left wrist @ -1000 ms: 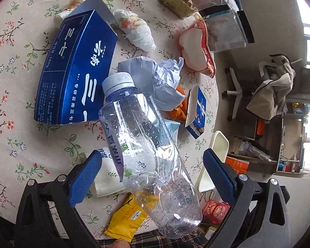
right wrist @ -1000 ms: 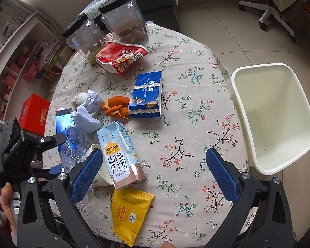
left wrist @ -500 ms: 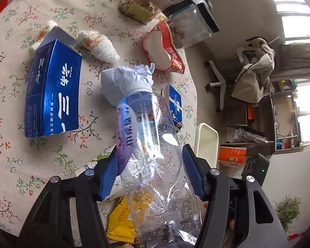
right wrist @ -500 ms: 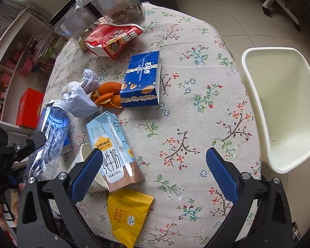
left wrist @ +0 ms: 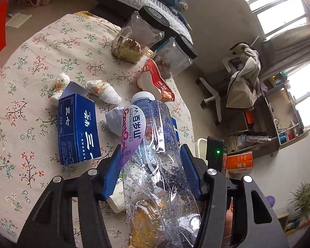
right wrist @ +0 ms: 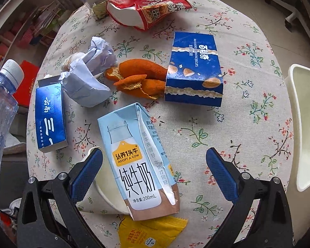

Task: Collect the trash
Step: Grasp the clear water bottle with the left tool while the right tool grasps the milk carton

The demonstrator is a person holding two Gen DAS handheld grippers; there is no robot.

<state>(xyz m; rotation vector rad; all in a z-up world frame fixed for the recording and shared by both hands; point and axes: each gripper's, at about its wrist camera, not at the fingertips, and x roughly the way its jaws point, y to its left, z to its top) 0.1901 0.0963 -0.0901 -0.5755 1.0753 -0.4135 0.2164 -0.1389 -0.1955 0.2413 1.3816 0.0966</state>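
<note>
My left gripper [left wrist: 150, 171] is shut on a crushed clear plastic bottle [left wrist: 155, 157] with a white cap, held above the floral table; the bottle also shows at the left edge of the right wrist view [right wrist: 2, 107]. My right gripper [right wrist: 155, 171] is open, low over a light-blue milk carton [right wrist: 140, 161] that lies between its fingers. Around it lie a yellow sachet [right wrist: 150, 233], a paper cup [right wrist: 105, 188], orange peel [right wrist: 138, 78], crumpled paper [right wrist: 88, 78], a blue biscuit box [right wrist: 194, 70], a dark blue carton [right wrist: 49, 115] and a red snack bag [right wrist: 146, 8].
A white bin [right wrist: 305, 124] stands off the table's right side. Two clear jars with black lids [left wrist: 142, 37] stand at the far edge. Two tissue wads [left wrist: 103, 91] lie beyond the dark blue carton [left wrist: 78, 124]. An office chair [left wrist: 237, 82] stands beyond the table.
My left gripper closed on the bottle and lifted it off the table. My right gripper moved lower and closer over the milk carton, staying open.
</note>
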